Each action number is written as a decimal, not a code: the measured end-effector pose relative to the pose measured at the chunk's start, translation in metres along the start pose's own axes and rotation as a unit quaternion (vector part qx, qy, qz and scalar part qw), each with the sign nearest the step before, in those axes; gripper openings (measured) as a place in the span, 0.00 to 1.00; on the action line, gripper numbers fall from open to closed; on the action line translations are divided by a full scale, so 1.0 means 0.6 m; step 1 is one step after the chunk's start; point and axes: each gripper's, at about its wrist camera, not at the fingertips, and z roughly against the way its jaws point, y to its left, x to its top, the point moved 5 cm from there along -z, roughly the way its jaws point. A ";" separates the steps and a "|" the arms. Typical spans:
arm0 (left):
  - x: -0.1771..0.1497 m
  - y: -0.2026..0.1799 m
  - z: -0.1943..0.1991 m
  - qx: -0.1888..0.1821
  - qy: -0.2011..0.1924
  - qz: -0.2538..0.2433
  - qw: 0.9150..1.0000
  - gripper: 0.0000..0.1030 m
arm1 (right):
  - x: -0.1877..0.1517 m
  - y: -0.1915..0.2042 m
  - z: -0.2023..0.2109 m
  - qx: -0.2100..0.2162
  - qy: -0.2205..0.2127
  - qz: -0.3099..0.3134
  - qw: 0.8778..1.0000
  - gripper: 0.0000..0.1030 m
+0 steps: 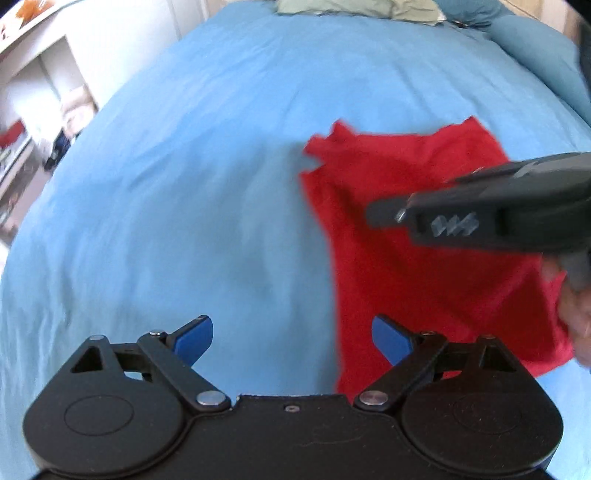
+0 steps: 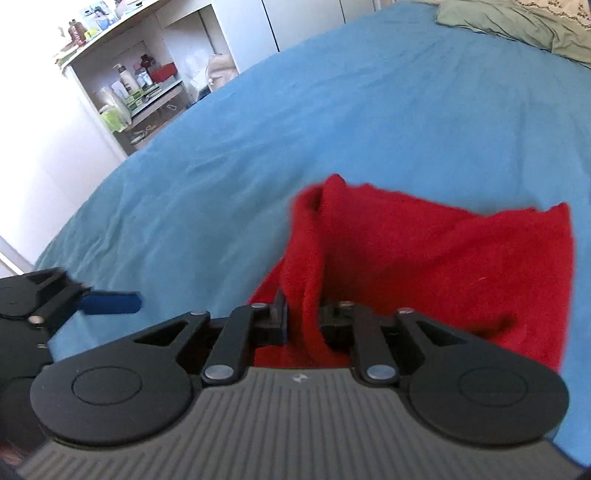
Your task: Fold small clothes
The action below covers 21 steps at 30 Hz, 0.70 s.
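Item 1: red garment (image 1: 424, 240). Soft, fuzzy knit-like cloth, plain, no label or print legible. Lies on the bed, partly lifted; in the left wrist view it fills the 3 o'clock sector. In the right wrist view a raised fold of it runs from 12 o'clock down into the tongs.

Item 2: right tongs (image 2: 303, 321). Black linkage arms with round steel pivots, grey ribbed housing bearing a small pale emblem, unreadable. Drawn narrow and pinching the vertical fold of the red garment. Seen side-on in the left wrist view at 3 o'clock, a raised zigzag logo on the body, too blurred to read.

Item 3: left tongs (image 1: 292, 341). Matte black body, blue pads (image 1: 195, 339), spread wide with nothing between them, hovering above the bedding at the garment's left edge.

Item 4: bed (image 1: 184, 184). Blue cotton-like sheet, lightly wrinkled; green pillow (image 2: 517, 22) at 1 o'clock.

Item 5: white shelf unit (image 2: 140, 85), 10 o'clock, stocked with bottles and jars; their labels are too small to read.
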 end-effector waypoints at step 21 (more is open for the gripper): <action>-0.004 0.017 0.044 -0.011 -0.021 0.063 0.998 0.93 | -0.105 -0.088 0.115 -0.022 -0.021 -0.004 1.000 0.20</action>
